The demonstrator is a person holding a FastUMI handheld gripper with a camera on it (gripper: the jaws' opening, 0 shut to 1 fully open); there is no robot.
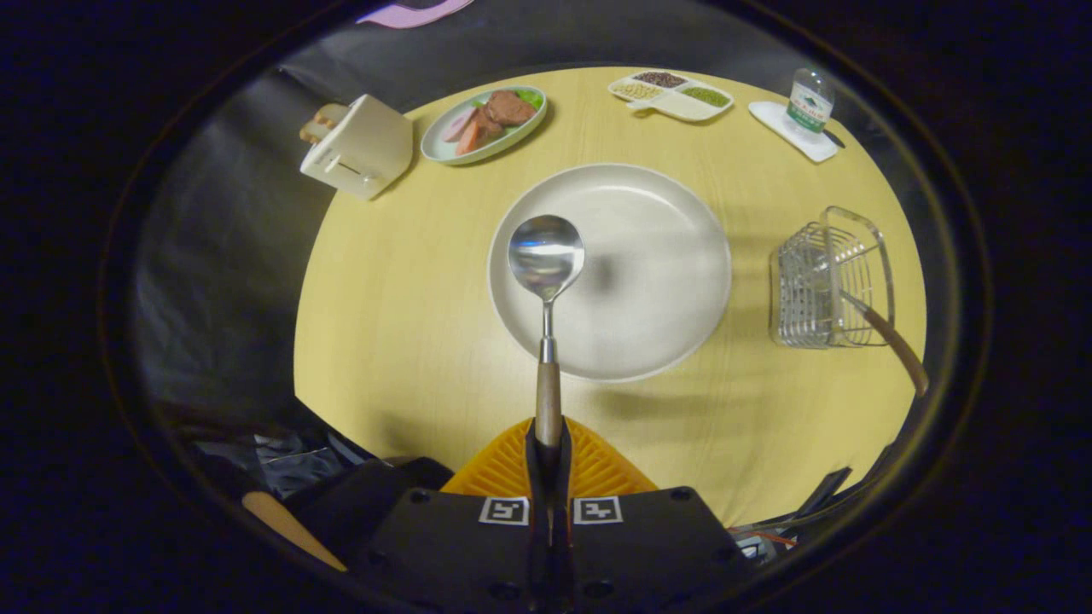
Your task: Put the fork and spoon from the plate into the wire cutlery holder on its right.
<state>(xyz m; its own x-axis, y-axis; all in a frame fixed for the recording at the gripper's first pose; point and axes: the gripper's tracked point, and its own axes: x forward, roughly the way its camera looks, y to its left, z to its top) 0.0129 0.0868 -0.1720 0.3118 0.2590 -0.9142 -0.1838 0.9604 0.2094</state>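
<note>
The round, pale wooden surface (409,341) carries everything, and its near rim is cut off behind the hand-held gripper. At its middle sits the large white plate (657,281), bare inside, with only the spoon's shadow falling across it. At about three o'clock from the plate, well apart from it, stands the wire cutlery holder (819,286); the fork (896,345) already leans in it, its wooden handle sticking out towards five o'clock, while its tines are lost among the wires and hard to make out. At eleven o'clock from the plate lies an oval green dish (444,149) with slices of meat and a bit of green leaf. Just beside it, at ten o'clock, a white boxy holder (363,145) lies tilted at the edge of the surface; what pokes out of its far side is too small to tell. At twelve o'clock is a small divided tray (682,107) with three kinds of grains or beans in separate compartments. At one o'clock a water bottle (809,101) stands on a white coaster.

The hand-held gripper (548,448) is closed on the spoon (546,256), both fingers pressing the wooden handle, whose end is hidden between them. The spoon's bowl hangs above the plate's left part, pointing to twelve o'clock.
</note>
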